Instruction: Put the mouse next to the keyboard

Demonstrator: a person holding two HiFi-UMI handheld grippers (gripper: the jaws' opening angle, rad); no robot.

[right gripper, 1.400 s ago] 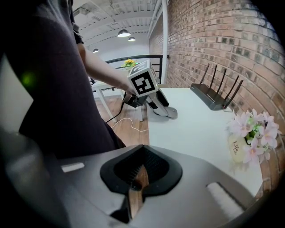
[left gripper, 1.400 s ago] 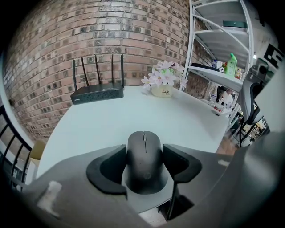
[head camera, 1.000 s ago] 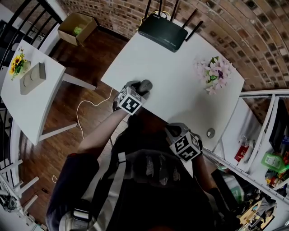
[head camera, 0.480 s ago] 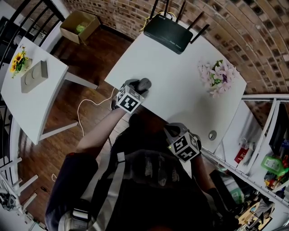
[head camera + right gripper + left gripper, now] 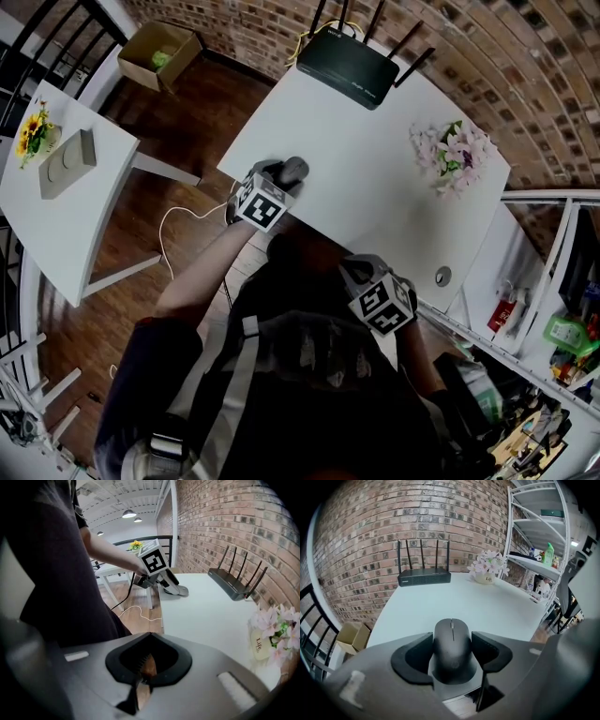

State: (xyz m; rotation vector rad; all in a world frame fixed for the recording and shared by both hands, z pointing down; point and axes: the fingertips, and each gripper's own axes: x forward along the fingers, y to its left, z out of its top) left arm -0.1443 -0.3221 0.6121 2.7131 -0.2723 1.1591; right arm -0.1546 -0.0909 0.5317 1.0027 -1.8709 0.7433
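A dark grey mouse [image 5: 452, 645] sits between the jaws of my left gripper [image 5: 452, 654], which is shut on its sides. In the head view that gripper [image 5: 279, 180] holds the mouse [image 5: 294, 170] over the near left edge of the white table [image 5: 375, 178]. The right gripper view shows the same mouse [image 5: 171, 579] low at that table edge; whether it touches the top I cannot tell. My right gripper [image 5: 148, 662] is shut with nothing in it, held close to the person's body [image 5: 361, 272]. No keyboard shows in any view.
A black router [image 5: 344, 62] with several antennas stands at the table's far edge. A pot of pink flowers [image 5: 452, 155] is at the right. A small round disc [image 5: 442, 276] lies near the front right corner. A white cable [image 5: 183, 225] trails on the floor.
My left gripper with the mouse has drifted slightly left along the table's near edge. The right gripper has stayed where it was.
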